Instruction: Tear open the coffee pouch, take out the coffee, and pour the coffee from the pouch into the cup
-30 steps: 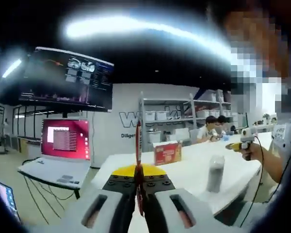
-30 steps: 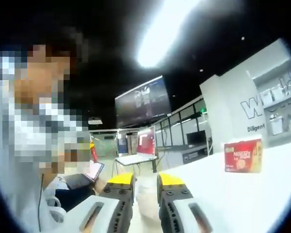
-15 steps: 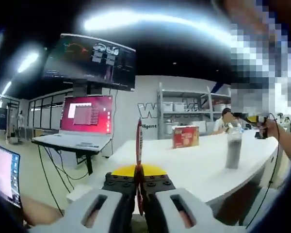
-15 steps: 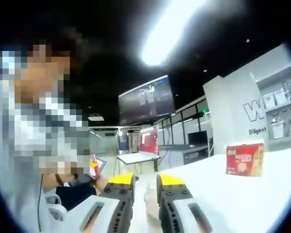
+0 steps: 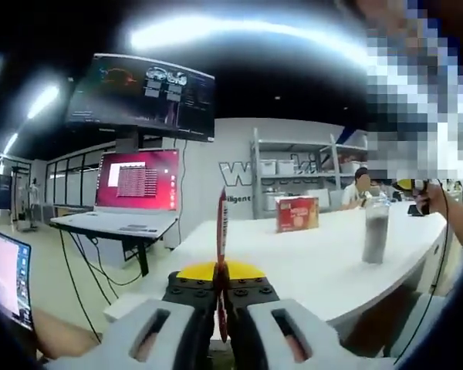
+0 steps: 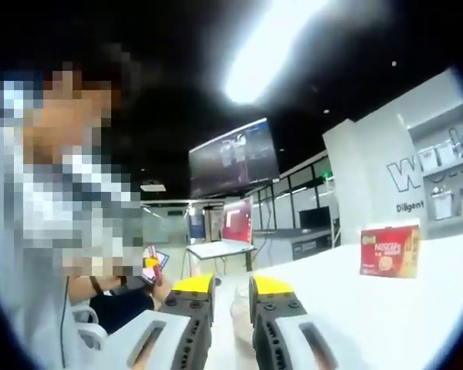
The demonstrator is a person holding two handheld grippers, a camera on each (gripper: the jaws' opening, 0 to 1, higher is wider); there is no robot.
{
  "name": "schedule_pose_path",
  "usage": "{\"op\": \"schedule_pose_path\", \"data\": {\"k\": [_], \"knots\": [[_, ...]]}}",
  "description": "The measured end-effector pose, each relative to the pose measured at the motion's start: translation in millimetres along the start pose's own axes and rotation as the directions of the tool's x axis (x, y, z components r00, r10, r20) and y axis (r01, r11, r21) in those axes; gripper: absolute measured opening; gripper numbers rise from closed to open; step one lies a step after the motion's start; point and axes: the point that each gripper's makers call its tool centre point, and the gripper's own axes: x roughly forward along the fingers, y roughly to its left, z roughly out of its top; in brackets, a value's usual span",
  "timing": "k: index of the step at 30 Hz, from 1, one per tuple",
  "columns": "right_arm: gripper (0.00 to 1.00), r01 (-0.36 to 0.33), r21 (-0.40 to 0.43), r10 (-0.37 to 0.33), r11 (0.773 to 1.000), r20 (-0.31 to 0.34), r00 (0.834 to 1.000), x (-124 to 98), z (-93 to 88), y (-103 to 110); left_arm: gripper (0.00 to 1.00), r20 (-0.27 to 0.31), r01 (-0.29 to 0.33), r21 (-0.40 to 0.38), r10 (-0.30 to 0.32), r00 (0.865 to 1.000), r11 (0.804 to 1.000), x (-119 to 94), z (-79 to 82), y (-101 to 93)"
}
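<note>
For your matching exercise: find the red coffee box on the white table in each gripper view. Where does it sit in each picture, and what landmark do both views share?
Left gripper view: the red coffee box stands right of centre on the white table, left of the cup.
Right gripper view: it stands at the right edge.
Shared landmark: the dark hanging screen.

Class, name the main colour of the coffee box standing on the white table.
Red, with pale print on its front. The coffee box shows best in the right gripper view, standing on the white table.
</note>
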Motion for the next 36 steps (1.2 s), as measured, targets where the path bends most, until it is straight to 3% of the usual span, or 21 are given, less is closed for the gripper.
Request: {"op": "schedule_pose_path", "data": {"k": [11,17,28,31,35,36], "knots": [[0.19,0.0,-0.005,0.0,1.0,0.006,1.0,-2.2,1.5,3.6,0.06,0.0,-0.013,-0.026,0.013,1.0,1.0,-0.3,-2.8,3.0],[0.19,-0.001,-0.004,0.001,1.0,0.007,1.0,-4.2,0.6,3.4,0.21,0.005,-0.023,-0.012,0.023,1.0,1.0,2.9,-3.2,3.1],[0.18,-0.004,-0.005,0.004,1.0,0.01,1.0,-3.4,1.0,3.0,0.22,0.006,-0.017,-0.026,0.018,1.0,1.0,3.8,-3.5,3.1],[0.18,-0.006,-0.005,0.006,1.0,0.007,1.0,-2.9,0.2,2.6,0.21,0.005,-0.017,-0.026,0.017,1.0,1.0,3.8,-3.7,3.2],[0.18,-0.007,-0.006,0.007,1.0,0.006,1.0,-2.6,-0.4,2.4,0.04,0.001,-0.023,-0.011,0.023,1.0,1.0,2.1,-4.8,3.4],[0.18,-0.006,-0.006,0.006,1.0,0.006,1.0,-2.7,-0.4,2.4,0.04,0.002,-0.023,-0.009,0.023,1.0,1.0,1.7,-4.3,3.3]]}}
